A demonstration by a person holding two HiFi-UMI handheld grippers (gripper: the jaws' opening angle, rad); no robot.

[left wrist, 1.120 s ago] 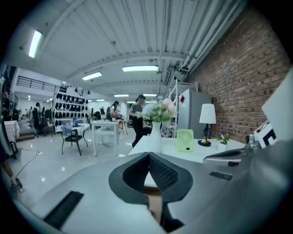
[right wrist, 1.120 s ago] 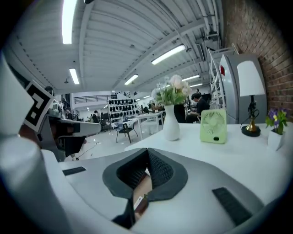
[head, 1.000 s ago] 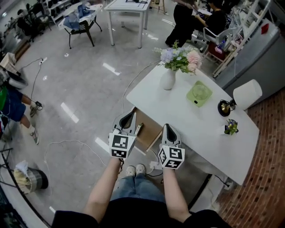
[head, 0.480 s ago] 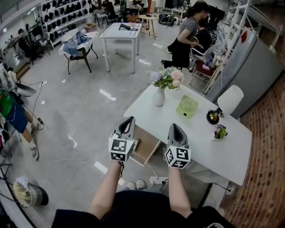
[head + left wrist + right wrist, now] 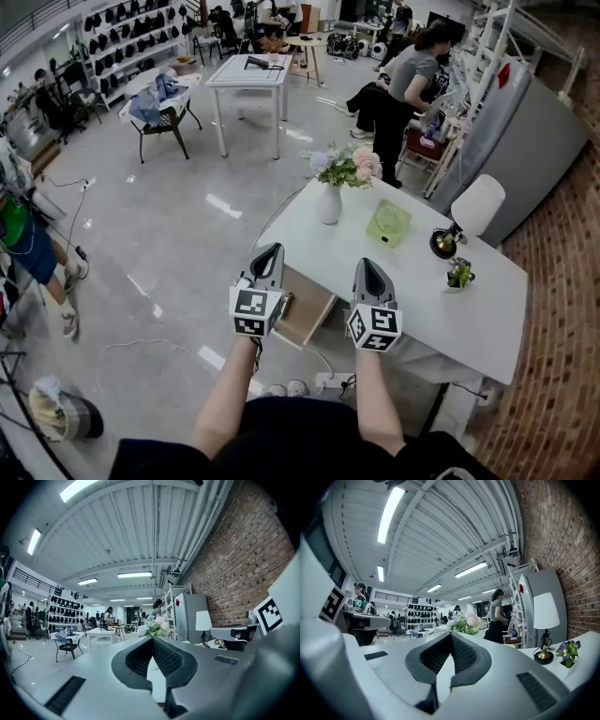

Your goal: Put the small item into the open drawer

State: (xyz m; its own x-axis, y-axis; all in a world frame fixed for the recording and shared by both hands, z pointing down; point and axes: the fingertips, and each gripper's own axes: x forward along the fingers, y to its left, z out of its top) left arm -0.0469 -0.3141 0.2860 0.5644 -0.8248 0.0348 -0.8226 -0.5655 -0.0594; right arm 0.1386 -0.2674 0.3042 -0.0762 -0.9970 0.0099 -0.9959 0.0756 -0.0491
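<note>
Both pinched shut & empty, left gripper (image 5: 271,251) hangs just left of the open drawer (image 5: 306,307), right gripper (image 5: 365,266) just right of it; prob. small item, the tiny flower pot (image 5: 459,274), sits farther fwd-right on table (image 5: 412,272), nearer right gripper.

Drawer (image 5: 307,309): light wood, pulled out open from the near long side of the white counter (image 5: 412,272). Small purple-flowered plant pot (image 5: 459,273): upright on the counter top, well apart from the drawer
</note>
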